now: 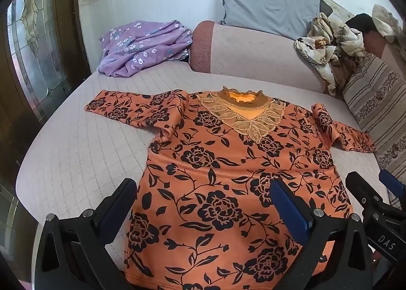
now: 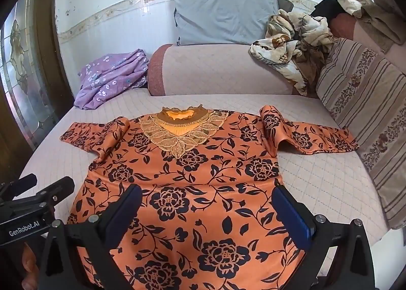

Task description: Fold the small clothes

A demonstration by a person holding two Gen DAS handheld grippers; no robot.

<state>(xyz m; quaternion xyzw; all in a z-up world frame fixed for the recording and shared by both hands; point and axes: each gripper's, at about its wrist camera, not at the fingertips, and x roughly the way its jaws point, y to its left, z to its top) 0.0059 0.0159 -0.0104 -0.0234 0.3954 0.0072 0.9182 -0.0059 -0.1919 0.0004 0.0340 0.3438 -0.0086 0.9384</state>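
Your left gripper (image 1: 203, 198) stands wide apart and holds nothing, poised over the hem end of the orange floral top (image 1: 228, 175), which lies spread flat on the quilted bed (image 1: 76, 152) ahead of it. Just to its right, your right gripper (image 2: 205, 203) is also wide, empty, above the same hem. Beyond the collar (image 2: 181, 114), a bolster (image 2: 218, 71).

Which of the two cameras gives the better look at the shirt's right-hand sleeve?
The right wrist view: the sleeve lies whole and well inside the picture, cuff included. In the left wrist view the same sleeve sits squeezed toward the edge, smaller and more distorted, though still visible.
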